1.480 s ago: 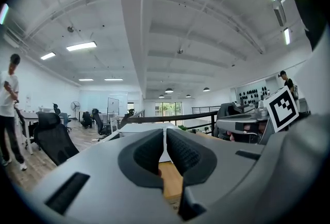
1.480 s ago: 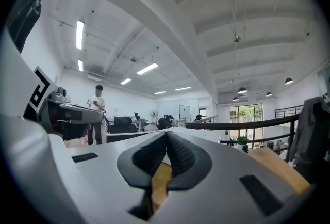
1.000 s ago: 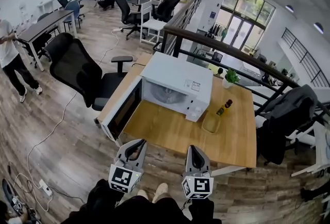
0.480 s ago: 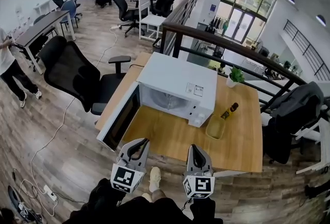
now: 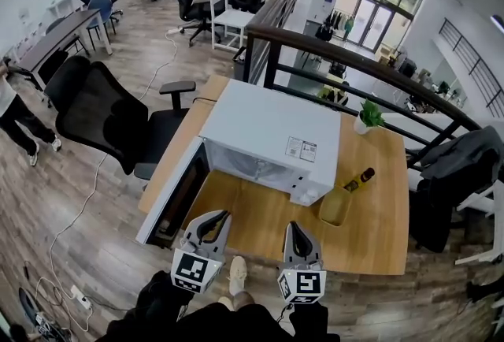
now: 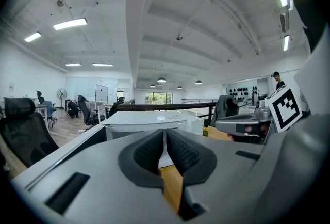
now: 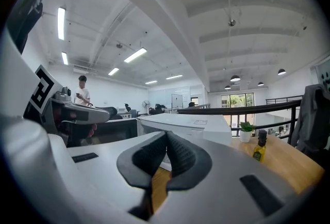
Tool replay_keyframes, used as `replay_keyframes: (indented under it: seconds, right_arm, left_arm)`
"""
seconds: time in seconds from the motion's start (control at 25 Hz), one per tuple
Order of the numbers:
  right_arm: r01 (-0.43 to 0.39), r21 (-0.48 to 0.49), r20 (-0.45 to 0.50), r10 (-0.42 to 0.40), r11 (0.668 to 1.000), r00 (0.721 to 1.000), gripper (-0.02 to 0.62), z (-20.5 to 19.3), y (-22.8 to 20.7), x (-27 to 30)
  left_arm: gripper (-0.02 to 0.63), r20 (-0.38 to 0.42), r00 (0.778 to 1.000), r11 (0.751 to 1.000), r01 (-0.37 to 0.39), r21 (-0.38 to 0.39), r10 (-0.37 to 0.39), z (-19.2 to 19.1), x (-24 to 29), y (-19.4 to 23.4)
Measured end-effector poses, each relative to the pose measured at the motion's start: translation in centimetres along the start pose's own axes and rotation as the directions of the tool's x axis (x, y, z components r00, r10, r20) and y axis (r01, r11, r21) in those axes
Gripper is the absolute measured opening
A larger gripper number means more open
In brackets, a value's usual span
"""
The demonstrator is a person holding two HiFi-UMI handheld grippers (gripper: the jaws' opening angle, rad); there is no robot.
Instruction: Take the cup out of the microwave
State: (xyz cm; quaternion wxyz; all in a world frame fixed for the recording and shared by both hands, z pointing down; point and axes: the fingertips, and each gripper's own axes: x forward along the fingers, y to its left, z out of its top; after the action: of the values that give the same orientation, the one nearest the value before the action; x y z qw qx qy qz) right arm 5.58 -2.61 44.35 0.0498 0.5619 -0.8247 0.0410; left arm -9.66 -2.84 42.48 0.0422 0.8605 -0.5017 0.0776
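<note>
Head view: the wooden table (image 5: pixel 260 216) fills the middle, with a black office chair (image 5: pixel 98 116) off its left edge. The white microwave (image 5: pixel 272 131) sits on the far left part of the tabletop. Its door (image 5: pixel 177 198) is swung wide open along the left edge, reaching toward the near left corner. The cavity is lit and pale inside, but the cup cannot be made out in it from any view.

The left gripper (image 5: pixel 216 217) and the right gripper (image 5: pixel 294 227) are held side by side at the near edge of the tabletop. Both lie close to level and point at the microwave's open front. The left gripper view shows that gripper clenched, its ribbed dark pads (image 6: pixel 181 154) pressed together with nothing between them. The right gripper view shows the same, the pads (image 7: pixel 183 158) meeting and gripping nothing.

A yellowish shallow dish (image 5: pixel 335 207) rests just off the microwave's near right corner. A small bottle (image 5: pixel 358 180) with a dark cap lies just behind the dish. A small potted plant (image 5: pixel 368 116) stands near the far right corner.
</note>
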Motion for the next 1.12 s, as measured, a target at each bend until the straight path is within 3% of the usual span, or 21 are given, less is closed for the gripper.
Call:
replay_keyframes:
  seconds: [1.12]
  right_arm:
    - [-0.026, 0.052, -0.165, 0.034, 0.998, 0.986, 0.015, -8.3, -5.0, 13.2]
  left_arm:
    - [0.037, -0.159, 0.985, 0.995, 0.051, -0.080, -0.064, -7.9, 15.7, 5.0]
